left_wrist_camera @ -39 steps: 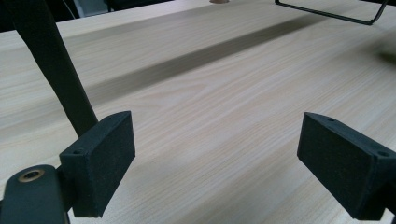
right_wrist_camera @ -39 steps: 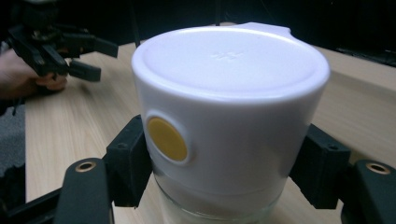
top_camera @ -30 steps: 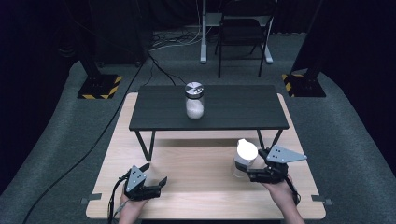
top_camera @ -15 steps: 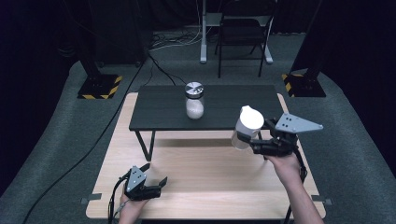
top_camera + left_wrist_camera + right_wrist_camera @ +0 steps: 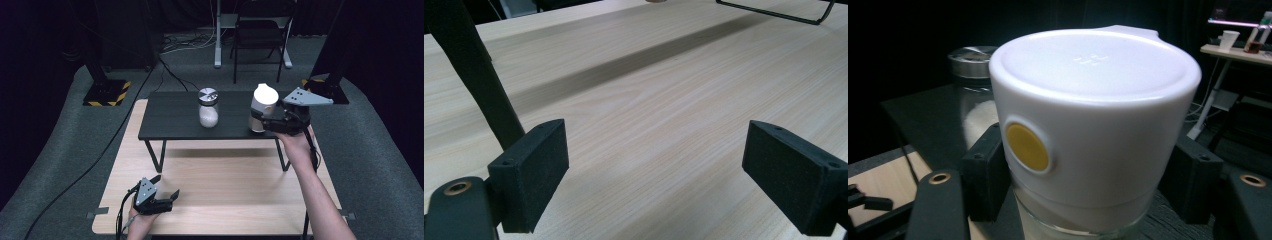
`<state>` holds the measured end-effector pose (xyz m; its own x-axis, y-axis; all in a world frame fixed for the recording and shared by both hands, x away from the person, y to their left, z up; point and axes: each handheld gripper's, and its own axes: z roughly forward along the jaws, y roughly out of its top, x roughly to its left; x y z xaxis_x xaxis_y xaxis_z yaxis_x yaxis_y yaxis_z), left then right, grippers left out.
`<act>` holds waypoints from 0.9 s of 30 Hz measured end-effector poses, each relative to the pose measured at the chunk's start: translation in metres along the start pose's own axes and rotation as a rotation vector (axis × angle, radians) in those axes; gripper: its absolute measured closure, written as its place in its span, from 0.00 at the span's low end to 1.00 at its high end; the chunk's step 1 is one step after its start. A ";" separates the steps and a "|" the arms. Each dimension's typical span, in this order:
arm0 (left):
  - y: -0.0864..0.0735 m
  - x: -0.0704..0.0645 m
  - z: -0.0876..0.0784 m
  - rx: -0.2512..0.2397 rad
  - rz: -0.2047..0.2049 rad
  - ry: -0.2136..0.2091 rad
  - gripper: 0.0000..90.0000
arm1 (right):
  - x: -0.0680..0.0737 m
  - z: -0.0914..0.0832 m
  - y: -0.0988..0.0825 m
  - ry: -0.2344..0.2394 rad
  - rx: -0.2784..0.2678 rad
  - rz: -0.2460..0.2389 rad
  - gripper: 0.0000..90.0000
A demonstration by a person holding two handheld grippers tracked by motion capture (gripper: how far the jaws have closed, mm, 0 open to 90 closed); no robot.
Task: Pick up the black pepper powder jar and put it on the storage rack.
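Observation:
My right gripper (image 5: 265, 120) is shut on a white-lidded jar (image 5: 263, 107) over the right end of the small black table (image 5: 170, 120). In the right gripper view the white-lidded jar (image 5: 1093, 130) has a yellow dot on its lid, and both pads (image 5: 985, 177) press its sides. A glass jar with a metal lid (image 5: 208, 107), half full of white powder, stands mid-table; the glass jar (image 5: 970, 95) shows behind the held one. My left gripper (image 5: 167, 199) rests open and empty on the wooden tabletop (image 5: 225, 185) at the front left, its pads (image 5: 531, 172) wide apart.
The black table stands on thin legs (image 5: 157, 155) on the wooden top. A black leg (image 5: 479, 75) crosses the left gripper view. A chair (image 5: 260, 35), cables (image 5: 170, 70) and stands with striped bases (image 5: 105, 92) sit on the floor behind.
My right gripper has carried the white-lidded jar up from the wooden top and forward over the black table's right end. The left gripper has stayed still.

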<state>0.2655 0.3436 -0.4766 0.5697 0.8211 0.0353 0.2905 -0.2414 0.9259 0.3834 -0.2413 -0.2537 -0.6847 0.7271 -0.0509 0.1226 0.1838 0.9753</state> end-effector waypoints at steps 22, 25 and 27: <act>0.000 0.000 0.000 -0.002 -0.002 0.001 0.12 | -0.009 0.002 -0.024 -0.012 -0.043 0.001 0.19; 0.000 -0.001 0.000 -0.001 -0.001 0.001 0.12 | -0.015 -0.008 -0.035 0.006 -0.056 -0.003 0.16; 0.000 -0.001 0.000 0.000 -0.002 0.001 0.12 | -0.019 -0.017 -0.046 0.022 -0.066 0.001 0.14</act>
<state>0.2652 0.3430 -0.4766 0.5684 0.8220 0.0341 0.2912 -0.2398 0.9261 0.3784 -0.2752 -0.2934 -0.7000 0.7126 -0.0463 0.0758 0.1387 0.9874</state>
